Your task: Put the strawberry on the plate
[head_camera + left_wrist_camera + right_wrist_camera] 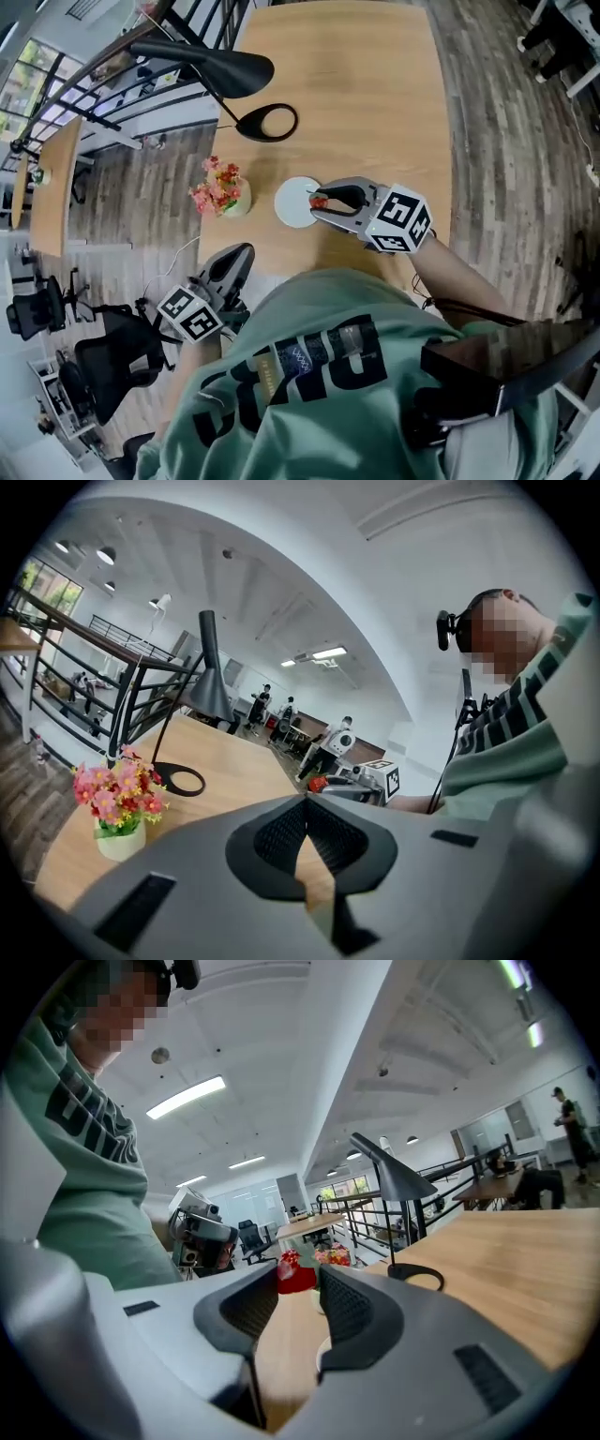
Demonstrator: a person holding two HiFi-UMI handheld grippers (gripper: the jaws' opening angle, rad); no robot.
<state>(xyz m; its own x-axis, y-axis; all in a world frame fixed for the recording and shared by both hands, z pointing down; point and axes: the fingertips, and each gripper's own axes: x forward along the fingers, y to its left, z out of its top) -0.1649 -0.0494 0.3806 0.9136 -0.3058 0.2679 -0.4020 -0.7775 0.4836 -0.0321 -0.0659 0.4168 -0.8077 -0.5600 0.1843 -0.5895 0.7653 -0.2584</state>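
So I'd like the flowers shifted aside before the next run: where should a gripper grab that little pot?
Grip the white pot across its round body, below the flowers, coming in level from the side the left gripper is on. The flowers spread over its top, so a downward approach would probably crush them.

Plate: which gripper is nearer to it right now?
Right. The right gripper, shut on the strawberry, has its tips at the plate's rim. The left gripper, jaws together, is by the near edge of the table, clearly apart from the plate.
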